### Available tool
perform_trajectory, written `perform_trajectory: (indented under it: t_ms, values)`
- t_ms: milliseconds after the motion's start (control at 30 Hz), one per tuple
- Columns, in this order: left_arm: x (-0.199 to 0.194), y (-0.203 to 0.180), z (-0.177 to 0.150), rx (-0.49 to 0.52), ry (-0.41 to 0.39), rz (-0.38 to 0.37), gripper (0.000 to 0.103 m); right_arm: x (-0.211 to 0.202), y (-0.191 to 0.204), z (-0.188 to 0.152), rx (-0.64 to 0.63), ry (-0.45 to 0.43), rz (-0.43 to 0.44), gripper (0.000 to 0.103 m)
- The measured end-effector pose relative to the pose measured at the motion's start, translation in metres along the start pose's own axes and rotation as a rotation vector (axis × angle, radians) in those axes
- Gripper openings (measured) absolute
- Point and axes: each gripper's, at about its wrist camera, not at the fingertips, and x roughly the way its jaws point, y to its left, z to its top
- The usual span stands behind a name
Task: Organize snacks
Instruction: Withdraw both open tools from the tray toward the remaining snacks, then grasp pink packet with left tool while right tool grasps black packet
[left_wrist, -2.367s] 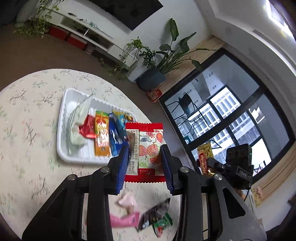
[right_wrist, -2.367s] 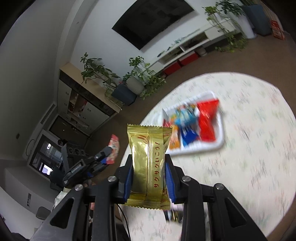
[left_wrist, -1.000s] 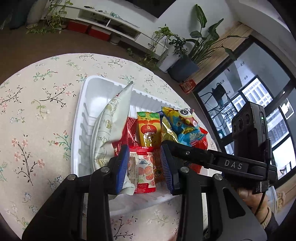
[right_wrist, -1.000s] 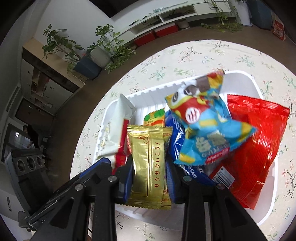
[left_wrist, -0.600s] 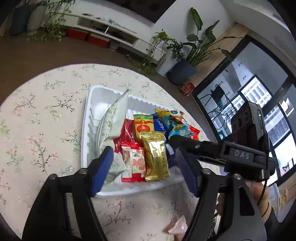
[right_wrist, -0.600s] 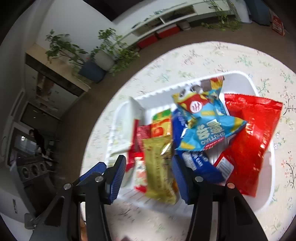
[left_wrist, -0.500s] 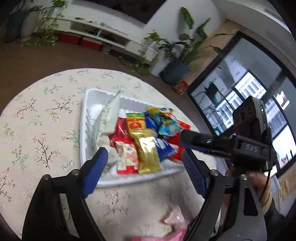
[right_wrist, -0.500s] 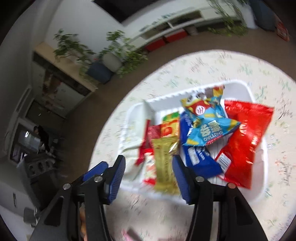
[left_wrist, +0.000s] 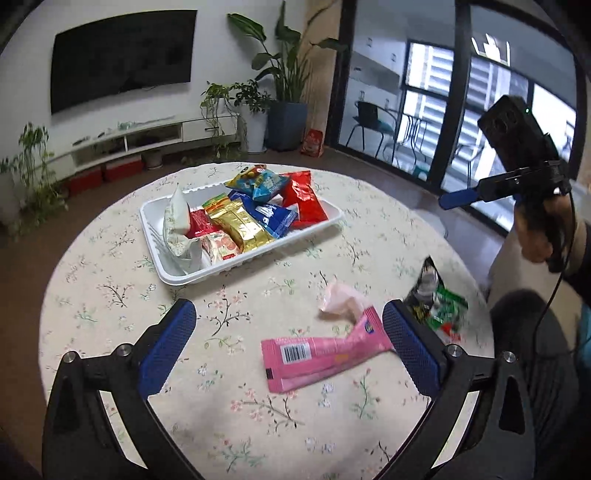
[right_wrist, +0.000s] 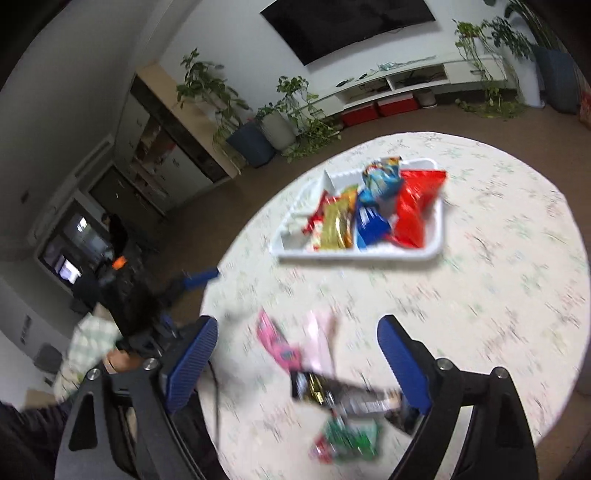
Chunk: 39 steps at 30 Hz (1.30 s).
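While four packets (left_wrist: 325, 352) lie loose.

1 tray (left_wrist: 173, 275), 4 loose packets (left_wrist: 325, 356)

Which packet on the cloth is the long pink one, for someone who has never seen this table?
On the round floral tablecloth, look nearer than the white tray, among the loose snacks. The long pink packet lies flat, barcode up, beside a pale pink crumpled wrapper and left of the black and green packets.

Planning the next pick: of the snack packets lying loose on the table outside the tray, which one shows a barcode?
The long bright pink packet, lying flat between the left gripper's opening jaws. The pale pink wrapper and black and green packets show none.
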Motion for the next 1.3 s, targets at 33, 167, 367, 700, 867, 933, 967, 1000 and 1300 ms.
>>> perform_trajectory:
  t_ms: [33,167,367,700,867,933,967,1000,1300]
  values:
    - [-0.002,-0.005,0.0,0.016,0.003,0.0,0.102,-0.004,0.004,-0.007,-0.041,0.008,-0.021,0.091]
    - [-0.003,-0.019,0.008,0.078,0.078,-0.045,0.103,-0.016,0.014,-0.021,-0.184,0.033,-0.072,0.091]
    - [0.016,-0.054,-0.002,0.378,0.221,-0.047,0.103,-0.02,0.016,-0.039,-0.351,0.103,-0.123,0.088]
    - [0.062,-0.058,0.001,0.536,0.326,-0.139,0.102,-0.001,-0.001,-0.043,-0.355,0.182,-0.097,0.084]
    - [0.084,-0.055,0.004,0.577,0.393,-0.209,0.076,0.018,-0.003,-0.044,-0.382,0.234,-0.081,0.082]
    - [0.096,-0.054,0.001,0.606,0.451,-0.227,0.06,0.024,-0.004,-0.043,-0.385,0.248,-0.079,0.081]
    - [0.1,-0.054,-0.001,0.621,0.472,-0.23,0.06,0.027,-0.005,-0.042,-0.388,0.256,-0.08,0.081]
    - [0.104,-0.054,-0.002,0.633,0.482,-0.231,0.06,0.029,-0.006,-0.042,-0.39,0.261,-0.081,0.081]
    - [0.118,-0.051,-0.009,0.659,0.54,-0.263,0.06,0.047,-0.006,-0.037,-0.452,0.333,-0.092,0.08]
